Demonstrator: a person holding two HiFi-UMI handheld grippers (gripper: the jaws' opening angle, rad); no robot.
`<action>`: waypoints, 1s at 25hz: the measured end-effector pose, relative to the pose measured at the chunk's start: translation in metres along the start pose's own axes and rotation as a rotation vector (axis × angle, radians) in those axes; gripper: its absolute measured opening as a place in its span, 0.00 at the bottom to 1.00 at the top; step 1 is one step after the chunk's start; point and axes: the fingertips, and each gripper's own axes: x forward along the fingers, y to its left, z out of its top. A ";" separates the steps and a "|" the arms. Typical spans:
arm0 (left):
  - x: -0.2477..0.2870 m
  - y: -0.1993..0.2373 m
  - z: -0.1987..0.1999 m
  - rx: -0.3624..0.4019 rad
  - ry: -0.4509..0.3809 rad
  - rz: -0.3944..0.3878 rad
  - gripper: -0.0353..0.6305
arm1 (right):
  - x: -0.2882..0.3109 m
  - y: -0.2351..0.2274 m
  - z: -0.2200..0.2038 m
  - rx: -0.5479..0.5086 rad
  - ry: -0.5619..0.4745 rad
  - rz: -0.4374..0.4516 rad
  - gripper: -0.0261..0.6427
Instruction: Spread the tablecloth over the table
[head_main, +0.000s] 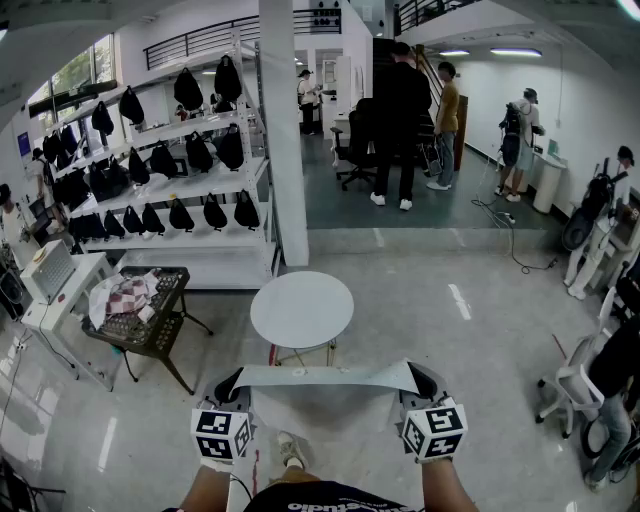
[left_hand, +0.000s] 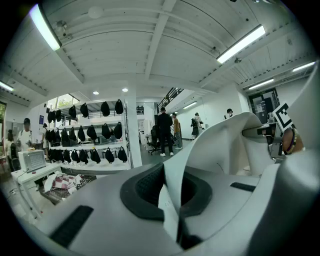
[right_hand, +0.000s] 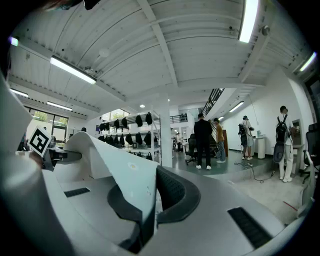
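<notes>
A pale grey-white tablecloth (head_main: 330, 395) hangs stretched between my two grippers, its top edge taut and level. My left gripper (head_main: 232, 384) is shut on the cloth's left corner, and the cloth (left_hand: 210, 150) runs up and to the right out of its jaws. My right gripper (head_main: 420, 380) is shut on the right corner; there the cloth (right_hand: 117, 172) runs off to the left. The small round white table (head_main: 301, 309) stands on the floor just beyond the cloth, bare on top. Both grippers are held nearly level, in front of my body.
A dark basket cart (head_main: 150, 315) with a checked cloth stands left of the table. Shelves of black bags (head_main: 190, 160) and a white pillar (head_main: 285, 130) are behind. Several people (head_main: 400, 125) stand at the back. White chairs (head_main: 580, 385) and a person are at the right.
</notes>
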 end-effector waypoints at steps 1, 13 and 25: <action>0.000 -0.003 0.000 -0.005 -0.001 0.001 0.08 | -0.003 -0.002 0.000 -0.006 0.005 0.003 0.08; -0.005 -0.012 0.003 -0.014 -0.024 0.007 0.08 | -0.012 -0.009 -0.002 -0.016 0.013 0.006 0.08; 0.004 -0.014 0.011 -0.024 -0.046 -0.030 0.08 | -0.011 -0.015 0.006 -0.002 -0.012 0.012 0.08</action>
